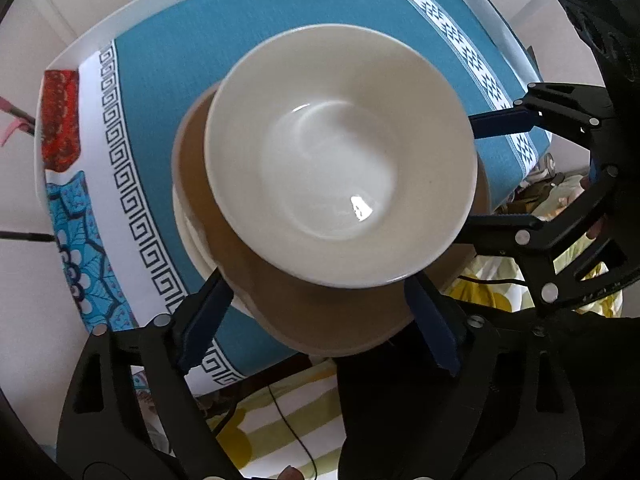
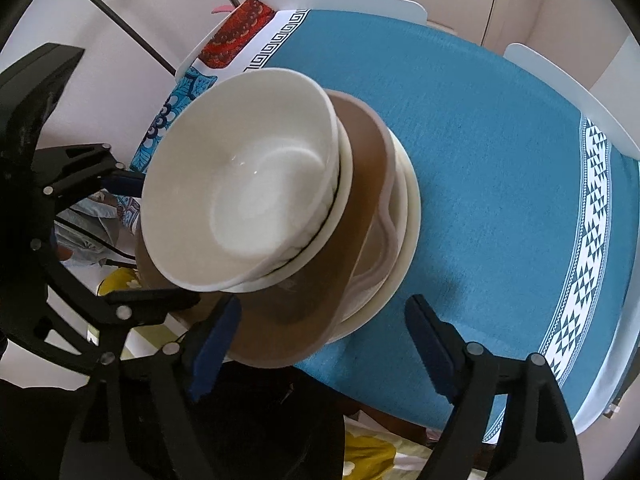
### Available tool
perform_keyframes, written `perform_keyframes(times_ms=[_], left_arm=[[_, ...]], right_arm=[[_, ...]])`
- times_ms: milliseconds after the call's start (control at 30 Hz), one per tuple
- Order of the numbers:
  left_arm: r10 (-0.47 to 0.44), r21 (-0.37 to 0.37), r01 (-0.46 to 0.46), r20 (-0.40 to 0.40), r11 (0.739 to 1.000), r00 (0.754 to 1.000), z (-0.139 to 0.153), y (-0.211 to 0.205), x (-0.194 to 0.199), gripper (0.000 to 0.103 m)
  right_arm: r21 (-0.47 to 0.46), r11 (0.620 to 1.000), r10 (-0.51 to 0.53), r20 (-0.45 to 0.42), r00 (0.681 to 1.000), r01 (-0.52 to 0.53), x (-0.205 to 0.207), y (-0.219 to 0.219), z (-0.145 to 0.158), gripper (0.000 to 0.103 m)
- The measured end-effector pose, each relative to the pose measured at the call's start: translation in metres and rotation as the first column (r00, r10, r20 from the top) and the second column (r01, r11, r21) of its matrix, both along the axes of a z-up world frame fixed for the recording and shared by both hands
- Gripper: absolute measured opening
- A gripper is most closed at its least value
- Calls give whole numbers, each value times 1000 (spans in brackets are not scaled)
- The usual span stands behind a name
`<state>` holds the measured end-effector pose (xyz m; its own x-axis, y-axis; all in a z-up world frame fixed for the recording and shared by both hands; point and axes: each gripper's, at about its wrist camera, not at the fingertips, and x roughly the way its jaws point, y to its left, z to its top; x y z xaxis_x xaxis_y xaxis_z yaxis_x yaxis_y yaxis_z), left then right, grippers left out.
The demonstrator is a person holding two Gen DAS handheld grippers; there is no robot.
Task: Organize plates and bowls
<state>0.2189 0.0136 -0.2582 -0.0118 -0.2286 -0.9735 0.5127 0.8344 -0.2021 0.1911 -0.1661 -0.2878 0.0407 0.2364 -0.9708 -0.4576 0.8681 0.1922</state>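
A white bowl [image 1: 340, 156] sits on top of a stack: another white bowl with a dark rim line [image 2: 340, 216], a tan plate [image 1: 320, 320] and white plates [image 2: 404, 248] beneath. The stack stands near the table's front edge. My left gripper [image 1: 320, 316] is open, its fingers either side of the tan plate's near rim. My right gripper [image 2: 324, 344] is open too, its blue-padded fingers [image 2: 212, 344] straddling the stack's near right edge. Each gripper shows in the other's view: the right one [image 1: 500, 168] beside the bowl, the left one [image 2: 132, 240] at the stack's left.
A blue tablecloth [image 2: 500, 200] with white patterned borders covers the white table [image 2: 600, 100]. A red patterned patch [image 1: 60, 128] lies at the far left corner. Yellow floral fabric [image 1: 280, 420] and a cable lie below the table edge.
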Motion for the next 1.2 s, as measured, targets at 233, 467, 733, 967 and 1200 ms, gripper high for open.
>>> perform_keyframes(times_ms=[233,467,733,967,1200], left_arm=[[35,-3,-35,38,999,999,21,10,-10,87],[155,-68,-146,176,987,972,73,28,-42,87],[435,-303,-319,504,898,746,177,48,-90,98],[481,-352,-332,706,875,520,234,45,-134,103],[476,-379,-303,790,874,386,257,38,-168,103]], right_arm=[[8,1000,-22,39,999,21,-11,-5,18,81],[71,989,-142,193,971,130,-42,-24,75,81],[144,947,-321,468,823,288,-90,-48,157,102],[228,907,-407,686,603,354,-140,-59,225,102],[241,893,-418,755,505,379,-163,-59,246,102]])
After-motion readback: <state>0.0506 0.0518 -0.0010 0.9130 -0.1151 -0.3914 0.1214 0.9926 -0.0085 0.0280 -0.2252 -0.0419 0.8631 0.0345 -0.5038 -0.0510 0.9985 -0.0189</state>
